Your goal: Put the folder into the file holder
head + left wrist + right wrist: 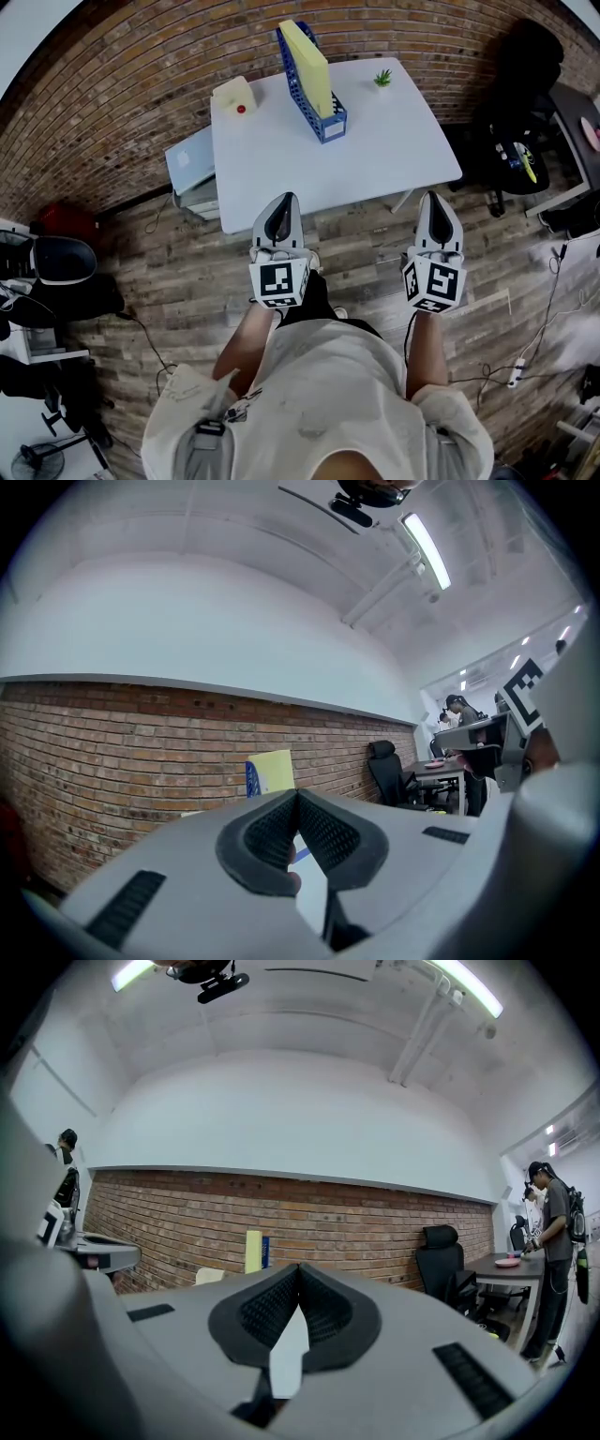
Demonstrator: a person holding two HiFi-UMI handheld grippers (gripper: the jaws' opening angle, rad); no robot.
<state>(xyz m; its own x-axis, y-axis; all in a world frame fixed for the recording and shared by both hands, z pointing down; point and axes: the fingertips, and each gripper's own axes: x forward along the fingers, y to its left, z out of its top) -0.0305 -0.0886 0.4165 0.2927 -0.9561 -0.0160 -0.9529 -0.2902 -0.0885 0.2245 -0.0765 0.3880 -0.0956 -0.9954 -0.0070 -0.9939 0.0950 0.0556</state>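
By table point(394, 155) far edge, folder point(309, 64) inside file holder point(331, 125)

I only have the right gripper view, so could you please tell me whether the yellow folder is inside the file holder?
Observer: Yes, the head view shows the yellow folder standing upright inside the blue file holder on the white table.
Operator: Thank you. Where are the grippers?
Observer: The left gripper and the right gripper are both by the table's near edge, well apart from the file holder.
Operator: And the left gripper's jaws?
Observer: They are together at the tips, holding nothing.
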